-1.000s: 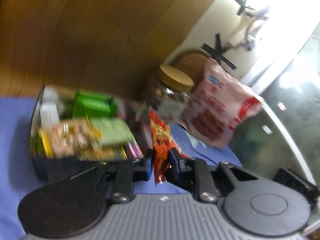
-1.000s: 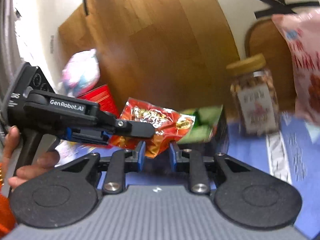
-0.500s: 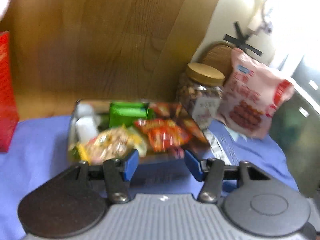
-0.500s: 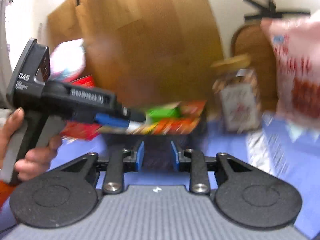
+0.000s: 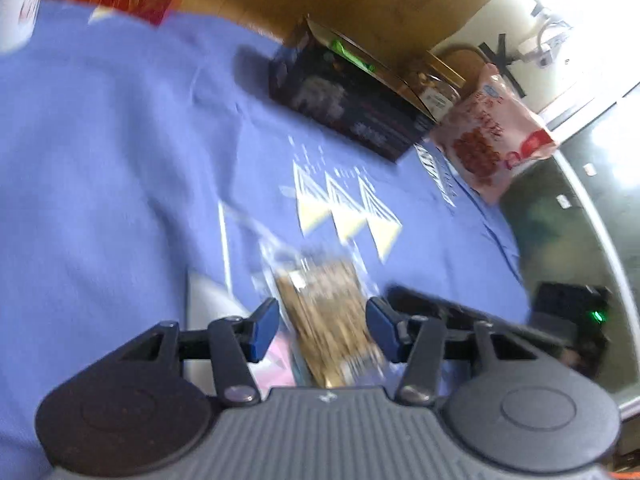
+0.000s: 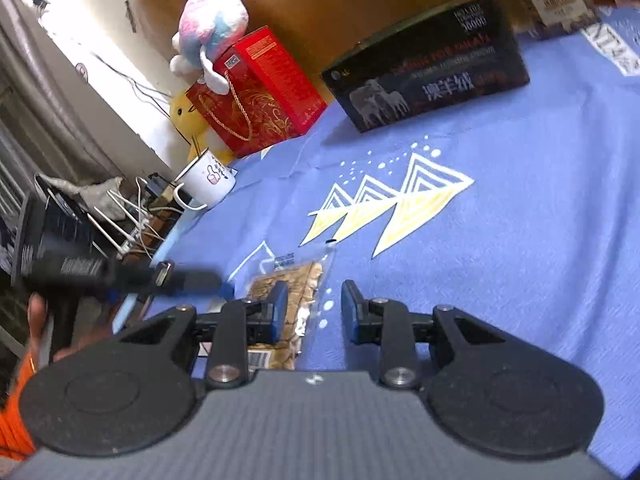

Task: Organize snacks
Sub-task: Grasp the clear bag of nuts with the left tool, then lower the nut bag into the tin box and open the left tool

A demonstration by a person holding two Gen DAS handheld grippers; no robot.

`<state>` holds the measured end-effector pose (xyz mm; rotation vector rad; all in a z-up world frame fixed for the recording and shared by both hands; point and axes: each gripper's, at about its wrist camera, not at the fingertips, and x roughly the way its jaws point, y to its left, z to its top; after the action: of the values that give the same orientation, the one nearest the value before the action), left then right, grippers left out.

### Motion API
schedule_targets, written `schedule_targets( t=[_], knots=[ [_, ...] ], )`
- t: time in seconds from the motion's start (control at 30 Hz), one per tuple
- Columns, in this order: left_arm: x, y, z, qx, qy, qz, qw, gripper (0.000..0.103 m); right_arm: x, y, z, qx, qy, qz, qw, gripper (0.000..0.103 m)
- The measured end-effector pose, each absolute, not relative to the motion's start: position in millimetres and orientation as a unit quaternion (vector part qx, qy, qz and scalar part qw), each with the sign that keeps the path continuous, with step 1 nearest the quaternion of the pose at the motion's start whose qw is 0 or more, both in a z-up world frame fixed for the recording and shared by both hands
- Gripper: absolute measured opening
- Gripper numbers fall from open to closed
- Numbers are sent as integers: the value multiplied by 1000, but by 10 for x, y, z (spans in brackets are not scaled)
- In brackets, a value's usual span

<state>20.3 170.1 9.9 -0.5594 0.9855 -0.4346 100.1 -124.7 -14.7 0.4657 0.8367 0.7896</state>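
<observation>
A clear packet of brown nut snacks lies on the blue cloth. My left gripper is open, its jaws on either side of the packet. The packet also shows in the right wrist view, just left of my open, empty right gripper. The left gripper shows there as a dark blurred shape at the left. The dark snack box stands at the back of the cloth; it also shows in the right wrist view.
A jar with a wooden lid and a pink snack bag stand right of the box. A red gift bag, a plush toy and a white mug are at the left edge. Cables lie beyond.
My left gripper let the red snack packet go into the box, opened, and came down over the nut packet on the cloth. My right gripper also dropped low toward the cloth.
</observation>
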Motion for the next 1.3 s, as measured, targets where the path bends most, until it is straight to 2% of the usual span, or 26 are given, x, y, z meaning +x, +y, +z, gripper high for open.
schedule_targets(
  t=[0.1,0.27,0.3,0.33,0.4,0.5,0.67,0.83,1.0,1.07,1.17,1.3],
  knots=[
    [79,1661,-24,-273,451,-193,828,37,983,-1201,-214,242,406,365,802,31],
    [27,1699,-60,-305,439,-184,825,40,872,-1175,-245,277,425,378,775,30],
    [27,1704,-69,-309,438,-185,824,38,862,-1139,-251,281,426,383,770,27],
    [24,1703,-73,-312,437,-184,823,38,856,-1116,-276,284,433,389,762,16],
    [48,1682,-58,-306,438,-175,827,32,856,-1114,-277,291,430,390,760,15],
    [185,1629,-13,-311,436,-181,824,31,976,-1220,-176,335,409,401,748,12],
    [702,1552,401,-290,387,-203,851,31,1465,-1392,122,388,370,394,747,12],
    [1600,1442,826,-267,342,-210,876,33,2218,-1434,526,379,315,382,782,12],
    [2496,1336,860,-249,341,-200,884,33,2937,-1346,597,348,296,343,821,12],
    [2645,1264,806,-218,345,-173,896,33,3111,-1239,506,321,310,330,832,13],
    [2711,1215,701,-190,352,-153,904,33,3183,-1028,400,252,337,312,852,22],
    [2510,1237,739,-176,335,-145,914,33,3010,-1077,502,207,297,275,891,29]
  ],
)
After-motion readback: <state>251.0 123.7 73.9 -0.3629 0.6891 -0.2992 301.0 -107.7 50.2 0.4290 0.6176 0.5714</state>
